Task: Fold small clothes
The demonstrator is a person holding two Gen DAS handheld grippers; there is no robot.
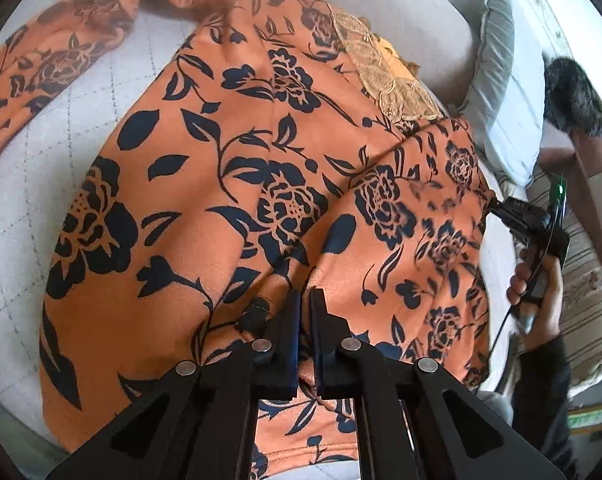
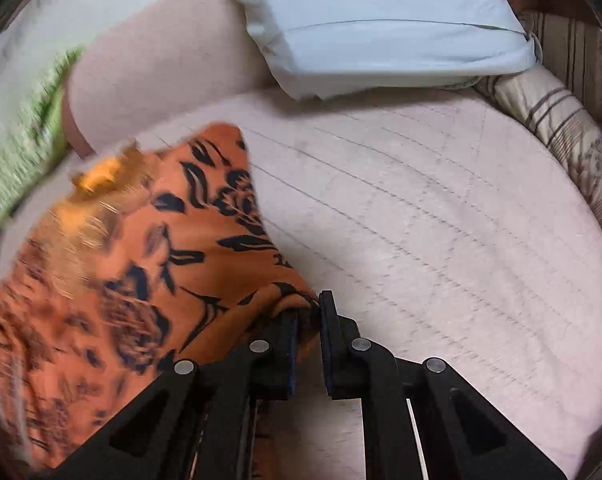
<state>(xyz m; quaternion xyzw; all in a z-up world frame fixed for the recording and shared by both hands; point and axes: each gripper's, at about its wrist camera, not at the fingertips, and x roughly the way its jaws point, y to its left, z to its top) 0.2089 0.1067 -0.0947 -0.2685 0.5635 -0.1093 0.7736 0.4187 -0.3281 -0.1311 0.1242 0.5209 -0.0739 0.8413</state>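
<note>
An orange garment with a dark blue flower print (image 1: pixel 237 184) and a beige lace neckline (image 1: pixel 385 76) lies spread on a pale quilted bed (image 1: pixel 17 208). My left gripper (image 1: pixel 305 300) is shut on its lower hem, cloth pinched between the fingers. My right gripper (image 2: pixel 309 306) is shut on a corner of the same garment (image 2: pixel 149 264), which is lifted and blurred to the left in the right wrist view. In the left wrist view the right gripper (image 1: pixel 497 206) shows at the garment's right edge, held by a hand.
A light blue pillow (image 2: pixel 381 28) lies at the head of the bed (image 2: pixel 441 220). A green cloth (image 2: pixel 29 140) is at the far left. A striped beige cover (image 2: pixel 573 152) borders the bed on the right.
</note>
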